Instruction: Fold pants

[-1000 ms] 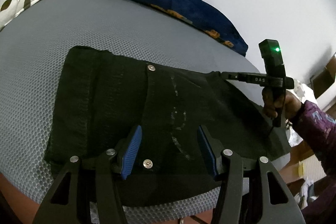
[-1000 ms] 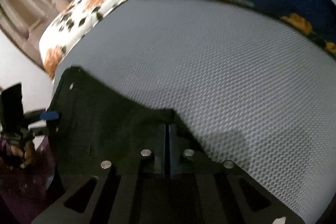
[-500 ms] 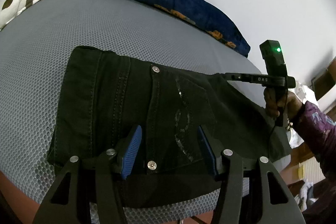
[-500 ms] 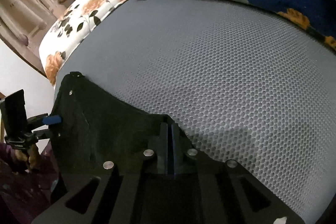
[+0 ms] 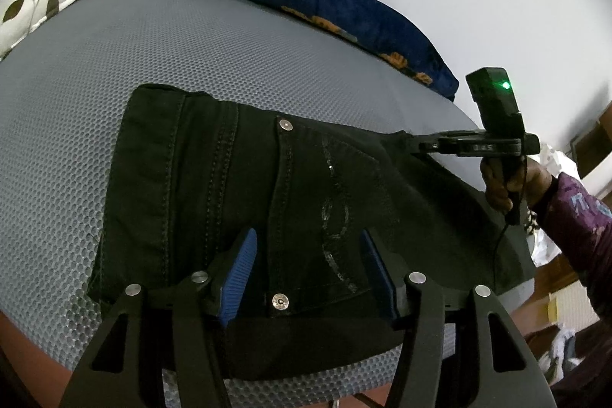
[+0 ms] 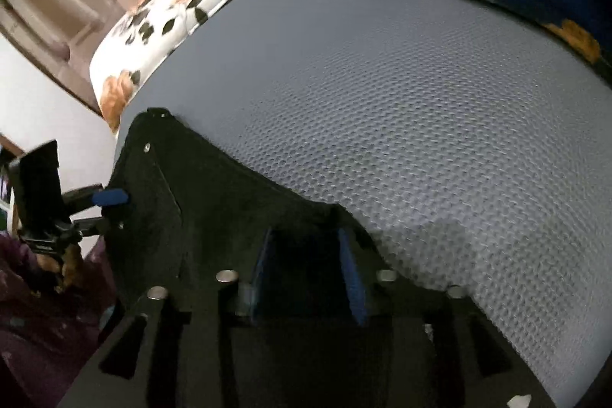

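Both jaws spread: left gripper (image 5: 306,270) over black jeans (image 5: 214,186), right gripper (image 6: 306,270) at edge; risk: fold springing open.

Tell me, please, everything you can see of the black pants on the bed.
The black pants look like denim, with stitched seams, metal rivets and a faint glittery pocket pattern. They lie folded and mostly flat on the grey honeycomb mattress, the near edge reaching the bed's edge. The left gripper hovers over them, jaws open. The right gripper, jaws open too, sits at their far corner, the fabric between its pads.
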{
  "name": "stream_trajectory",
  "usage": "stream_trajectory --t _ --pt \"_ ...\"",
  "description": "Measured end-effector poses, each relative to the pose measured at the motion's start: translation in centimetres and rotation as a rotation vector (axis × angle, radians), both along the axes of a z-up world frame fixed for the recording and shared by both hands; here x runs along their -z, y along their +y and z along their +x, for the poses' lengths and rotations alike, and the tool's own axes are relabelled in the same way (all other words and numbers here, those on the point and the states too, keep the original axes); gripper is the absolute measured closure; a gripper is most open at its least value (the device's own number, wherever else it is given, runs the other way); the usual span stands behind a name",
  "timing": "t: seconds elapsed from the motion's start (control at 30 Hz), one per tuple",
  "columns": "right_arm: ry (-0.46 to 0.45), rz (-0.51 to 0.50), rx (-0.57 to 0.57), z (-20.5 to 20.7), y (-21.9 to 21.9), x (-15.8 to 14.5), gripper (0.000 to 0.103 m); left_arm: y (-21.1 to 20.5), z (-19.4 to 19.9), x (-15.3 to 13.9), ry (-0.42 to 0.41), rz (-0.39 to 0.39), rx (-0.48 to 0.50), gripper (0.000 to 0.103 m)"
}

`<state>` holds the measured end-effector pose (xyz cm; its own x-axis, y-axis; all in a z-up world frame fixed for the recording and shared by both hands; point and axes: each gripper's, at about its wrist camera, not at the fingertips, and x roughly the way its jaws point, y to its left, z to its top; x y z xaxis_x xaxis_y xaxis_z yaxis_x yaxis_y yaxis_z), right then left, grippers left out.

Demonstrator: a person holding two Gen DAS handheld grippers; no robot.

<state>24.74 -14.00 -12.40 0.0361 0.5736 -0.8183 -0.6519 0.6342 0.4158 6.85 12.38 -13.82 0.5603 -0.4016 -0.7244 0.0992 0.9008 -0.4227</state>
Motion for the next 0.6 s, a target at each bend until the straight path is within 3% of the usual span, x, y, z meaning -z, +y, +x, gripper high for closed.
stream_trajectory --t 0.07,0.23,0.37,0.43,0.57,0.6 --pt "-0.014 0.000 0.017 0.2 0.1 -0.3 0.093 0.0 0.0 0.0 0.000 0.003 0.001 0.045" --pt "-0.037 -0.003 0.098 0.3 -0.3 -0.2 0.096 0.2 -0.1 0.2 -0.004 0.007 -0.006 0.045" --pt "0.020 0.083 0.211 1.5 -1.9 1.2 0.097 0.1 -0.4 0.3 -0.010 0.032 -0.006 0.045" --pt "0.006 0.111 0.248 1.9 -2.4 1.5 0.097 0.2 -0.5 0.3 -0.017 0.040 -0.010 0.045" --pt "-0.123 0.091 0.263 0.7 -2.2 1.4 0.086 0.4 -0.6 0.4 -0.011 0.044 -0.009 0.045" --pt "-0.131 0.084 0.281 0.7 -2.4 1.3 0.075 0.5 -0.5 0.3 -0.009 0.037 -0.012 0.045"
